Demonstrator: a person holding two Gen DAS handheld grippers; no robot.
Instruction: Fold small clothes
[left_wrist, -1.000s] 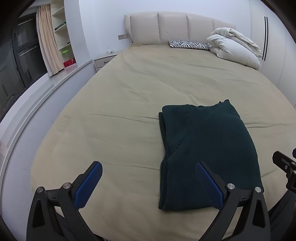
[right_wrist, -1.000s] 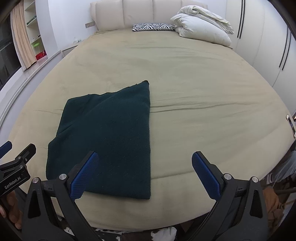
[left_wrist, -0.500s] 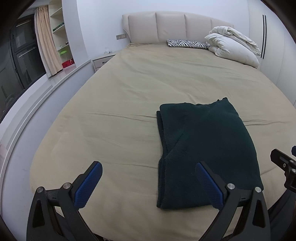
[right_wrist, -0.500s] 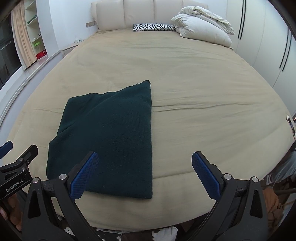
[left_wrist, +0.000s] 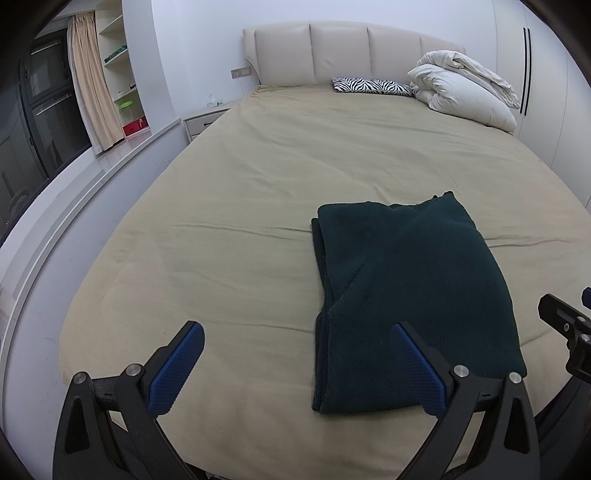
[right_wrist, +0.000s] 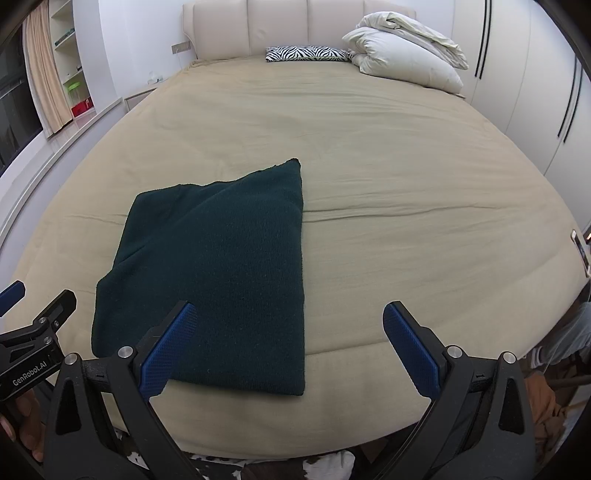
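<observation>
A dark green knit garment (left_wrist: 406, 288) (right_wrist: 214, 273) lies folded into a rectangle on the beige bed sheet (left_wrist: 240, 206) (right_wrist: 406, 184), near the bed's foot edge. My left gripper (left_wrist: 295, 341) is open and holds nothing; its right pad (left_wrist: 413, 365) hovers over the garment's near left corner. My right gripper (right_wrist: 290, 325) is also open and empty, with its left pad (right_wrist: 168, 350) above the garment's near edge. Each gripper's black body shows at the edge of the other's view.
A beige headboard (left_wrist: 351, 51), a zebra-print pillow (left_wrist: 373, 85) and a bundled white duvet (left_wrist: 465, 90) sit at the bed's far end. A nightstand (left_wrist: 203, 122) and shelves (left_wrist: 122, 74) stand at left; a wardrobe (right_wrist: 535, 92) at right.
Both grippers have pulled back slightly and stayed open. The garment lies unmoved on the bed.
</observation>
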